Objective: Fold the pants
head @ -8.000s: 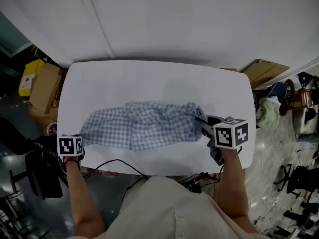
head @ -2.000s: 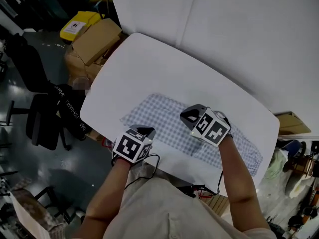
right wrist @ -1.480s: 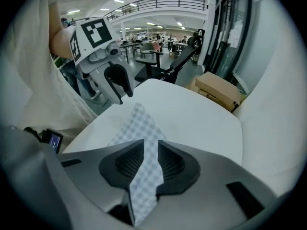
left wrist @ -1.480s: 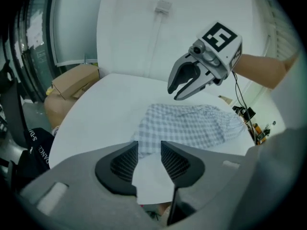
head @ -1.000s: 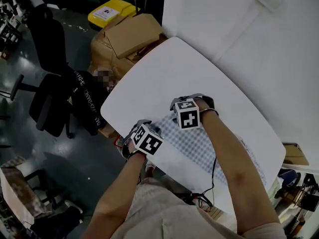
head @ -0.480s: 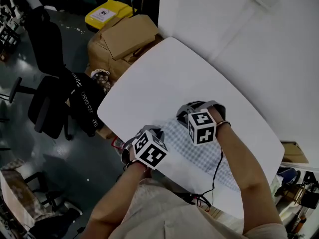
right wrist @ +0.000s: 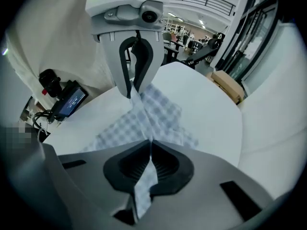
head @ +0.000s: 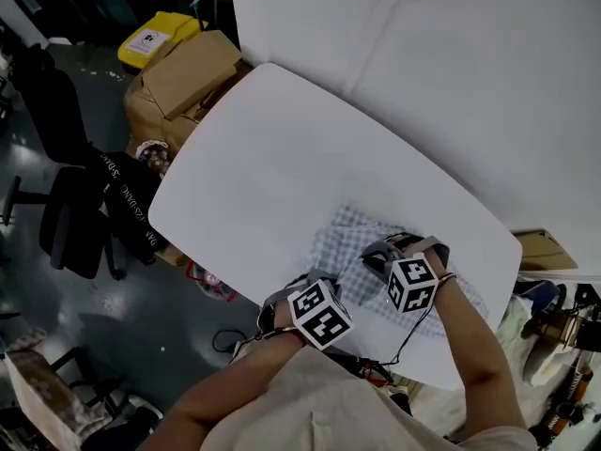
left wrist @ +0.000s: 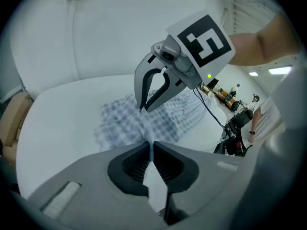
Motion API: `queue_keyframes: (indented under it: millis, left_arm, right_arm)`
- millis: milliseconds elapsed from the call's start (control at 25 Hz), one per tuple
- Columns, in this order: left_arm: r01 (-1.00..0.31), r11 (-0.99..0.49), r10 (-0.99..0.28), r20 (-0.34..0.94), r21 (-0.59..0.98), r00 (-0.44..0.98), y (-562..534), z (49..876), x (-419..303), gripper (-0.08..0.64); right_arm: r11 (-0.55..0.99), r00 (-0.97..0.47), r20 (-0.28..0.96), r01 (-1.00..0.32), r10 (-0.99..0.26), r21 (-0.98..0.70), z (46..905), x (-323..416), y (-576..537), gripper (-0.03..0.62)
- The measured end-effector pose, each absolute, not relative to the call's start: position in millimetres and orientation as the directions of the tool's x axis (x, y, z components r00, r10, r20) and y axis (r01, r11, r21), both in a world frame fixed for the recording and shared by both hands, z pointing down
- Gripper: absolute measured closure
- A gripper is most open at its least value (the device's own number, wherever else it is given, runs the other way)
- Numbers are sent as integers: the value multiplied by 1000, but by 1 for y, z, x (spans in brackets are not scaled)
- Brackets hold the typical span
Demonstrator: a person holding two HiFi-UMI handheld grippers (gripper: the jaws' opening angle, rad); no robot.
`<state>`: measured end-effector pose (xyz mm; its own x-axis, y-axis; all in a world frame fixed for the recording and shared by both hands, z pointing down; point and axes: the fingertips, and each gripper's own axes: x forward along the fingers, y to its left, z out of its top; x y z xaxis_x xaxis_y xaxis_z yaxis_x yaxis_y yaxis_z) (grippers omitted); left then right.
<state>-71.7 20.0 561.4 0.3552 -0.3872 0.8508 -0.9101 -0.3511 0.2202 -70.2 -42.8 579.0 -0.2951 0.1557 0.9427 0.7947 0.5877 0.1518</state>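
Observation:
The blue-and-white checked pants (head: 362,242) lie bunched near the right front of the white table (head: 272,148). My left gripper (head: 302,287) is at their near edge and my right gripper (head: 377,254) is over their middle. In the left gripper view my left gripper (left wrist: 151,145) is shut on a raised fold of the pants (left wrist: 122,121); its jaws have just been closing on it. The right gripper (left wrist: 143,107) pinches the same fold further along. In the right gripper view my right gripper (right wrist: 150,145) is shut on the pants (right wrist: 160,111), with the left gripper (right wrist: 130,94) opposite.
Cardboard boxes (head: 183,73) and a yellow case (head: 155,38) stand off the table's far left corner. A black office chair (head: 75,219) is on the floor at the left. Another box (head: 540,247) sits past the right end. A white wall (head: 451,54) runs behind the table.
Both grippers have closed on the pants' left end, lifted it and carried it right over the rest of the cloth. The pants now cover a shorter stretch of table.

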Motion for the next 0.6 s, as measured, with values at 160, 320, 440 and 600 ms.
queue_keyframes:
  millis: [160, 320, 440, 600]
  left_arm:
    - [-898, -358, -340, 860, 256, 381, 20, 589, -41, 529]
    - [-875, -297, -305, 830, 382, 466, 28, 610, -15, 483]
    - [-856, -232, -358, 778, 461, 516, 37, 596, -10, 354]
    - [-911, -150, -451, 794, 384, 408, 56, 576, -38, 353]
  right_arm:
    - [624, -284, 945, 771, 160, 126, 601, -40, -44, 566]
    - [684, -260, 945, 727, 198, 57, 616, -16, -42, 538]
    - [715, -279, 935, 697, 219, 41, 609, -7, -46, 499]
    - [656, -328, 924, 745, 198, 124, 579, -24, -55, 470]
